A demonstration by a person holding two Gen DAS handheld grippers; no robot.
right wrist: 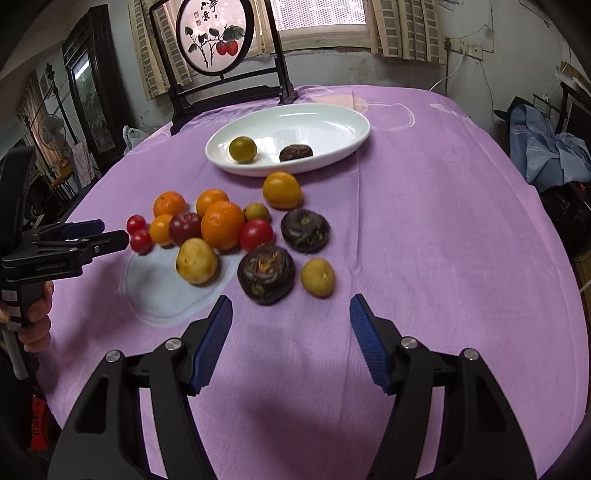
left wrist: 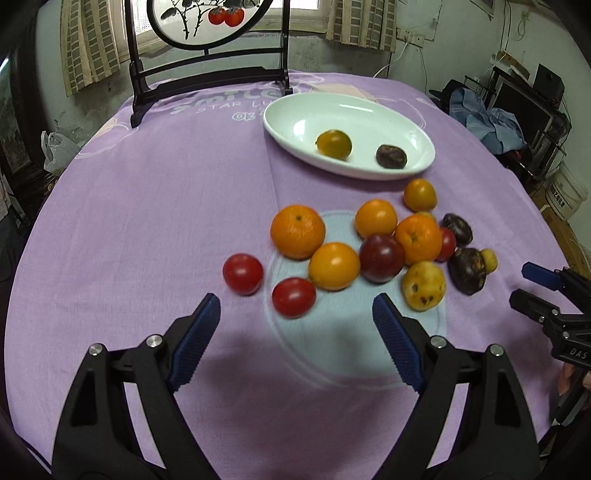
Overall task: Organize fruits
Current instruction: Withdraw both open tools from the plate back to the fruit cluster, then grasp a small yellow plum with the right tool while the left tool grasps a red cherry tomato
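Observation:
A white oval dish holds a greenish-yellow fruit and a dark purple fruit. Several loose fruits lie in a cluster on the purple cloth: oranges, red tomatoes, a yellow spotted fruit, dark purple fruits. My left gripper is open and empty, just in front of a red tomato. My right gripper is open and empty, just in front of a dark fruit and a small yellow fruit.
A dark wooden stand with a round painted panel stands at the table's far edge behind the dish. The purple tablecloth covers the round table. Room clutter lies beyond the right edge.

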